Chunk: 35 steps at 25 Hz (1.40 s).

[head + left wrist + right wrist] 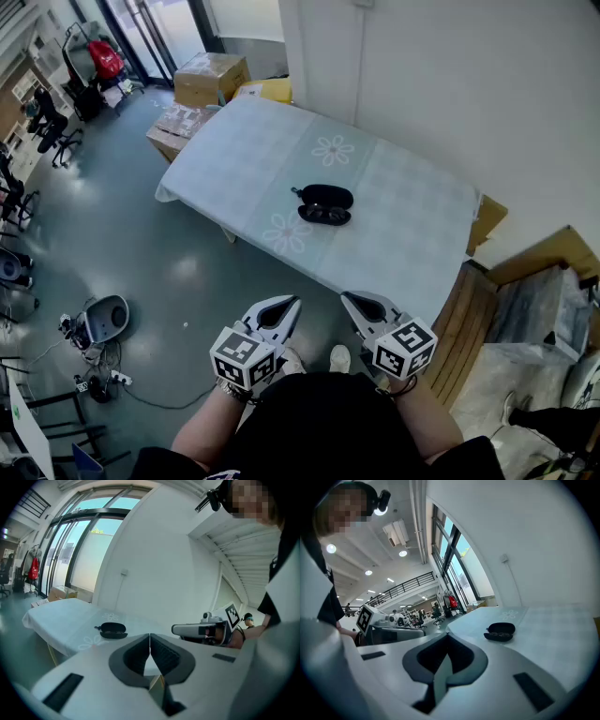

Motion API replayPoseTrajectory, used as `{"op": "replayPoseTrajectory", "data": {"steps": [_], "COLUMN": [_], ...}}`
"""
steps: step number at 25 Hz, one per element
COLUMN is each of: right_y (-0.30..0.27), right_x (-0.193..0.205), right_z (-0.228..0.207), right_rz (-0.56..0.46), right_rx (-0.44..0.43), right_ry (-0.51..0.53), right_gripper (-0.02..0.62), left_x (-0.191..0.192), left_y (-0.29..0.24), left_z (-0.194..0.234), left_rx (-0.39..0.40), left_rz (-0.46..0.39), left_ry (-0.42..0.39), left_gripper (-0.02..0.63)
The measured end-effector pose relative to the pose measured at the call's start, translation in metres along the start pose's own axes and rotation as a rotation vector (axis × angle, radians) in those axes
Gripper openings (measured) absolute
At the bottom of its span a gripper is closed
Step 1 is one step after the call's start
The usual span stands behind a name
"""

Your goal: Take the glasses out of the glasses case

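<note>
**Grippers idle; case on table**

Left gripper [289,305]: jaws pressed together, nothing between them, held low before the table [234,159].
Glasses case [324,203]: black, lid open, near the table's middle, well apart from both grippers.
Right gripper [350,299]: jaws closed, empty.

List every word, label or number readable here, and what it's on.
No text can be read.
The left marker cube and right marker cube: black-and-white square patterns, no letters.
The yellow sign beyond the window: too blurred to read.
The glasses case: no print visible.
</note>
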State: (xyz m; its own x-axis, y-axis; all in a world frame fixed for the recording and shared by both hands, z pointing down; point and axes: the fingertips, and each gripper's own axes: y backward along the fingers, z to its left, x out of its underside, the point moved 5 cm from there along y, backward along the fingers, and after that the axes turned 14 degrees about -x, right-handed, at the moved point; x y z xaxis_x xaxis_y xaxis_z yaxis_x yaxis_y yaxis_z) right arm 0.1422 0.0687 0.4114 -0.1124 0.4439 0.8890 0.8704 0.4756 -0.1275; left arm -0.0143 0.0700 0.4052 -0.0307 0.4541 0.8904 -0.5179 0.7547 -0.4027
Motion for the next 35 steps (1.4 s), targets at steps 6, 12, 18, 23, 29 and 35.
{"op": "replayPoseTrajectory", "data": {"steps": [6, 12, 18, 23, 29, 35], "right_y": [-0.004, -0.008, -0.02, -0.032, -0.054, -0.074], "right_x": [0.003, 0.003, 0.001, 0.006, 0.007, 0.009], "right_z": [0.003, 0.009, 0.021, 0.028, 0.04, 0.047], "right_rz": [0.001, 0.001, 0.004, 0.021, 0.039, 0.049], "right_rx": [0.001, -0.012, -0.045, -0.045, -0.043, -0.03], "right_ry": [0.001, 0.014, 0.042, 0.041, 0.046, 0.048], "right_gripper": [0.023, 0.023, 0.023, 0.023, 0.023, 0.023], "left_x": [0.003, 0.003, 0.005, 0.008, 0.012, 0.015], "left_y": [0.003, 0.008, 0.016, 0.024, 0.037, 0.047], "left_z": [0.005, 0.007, 0.017, 0.029, 0.051, 0.073], "left_rx": [-0.002, 0.0, 0.0, 0.001, 0.004, 0.008], "left_rz": [-0.002, -0.01, -0.013, -0.016, -0.015, -0.016], "left_ry": [0.001, 0.004, 0.015, 0.029, 0.045, 0.056], "left_gripper": [0.031, 0.031, 0.031, 0.031, 0.031, 0.031]}}
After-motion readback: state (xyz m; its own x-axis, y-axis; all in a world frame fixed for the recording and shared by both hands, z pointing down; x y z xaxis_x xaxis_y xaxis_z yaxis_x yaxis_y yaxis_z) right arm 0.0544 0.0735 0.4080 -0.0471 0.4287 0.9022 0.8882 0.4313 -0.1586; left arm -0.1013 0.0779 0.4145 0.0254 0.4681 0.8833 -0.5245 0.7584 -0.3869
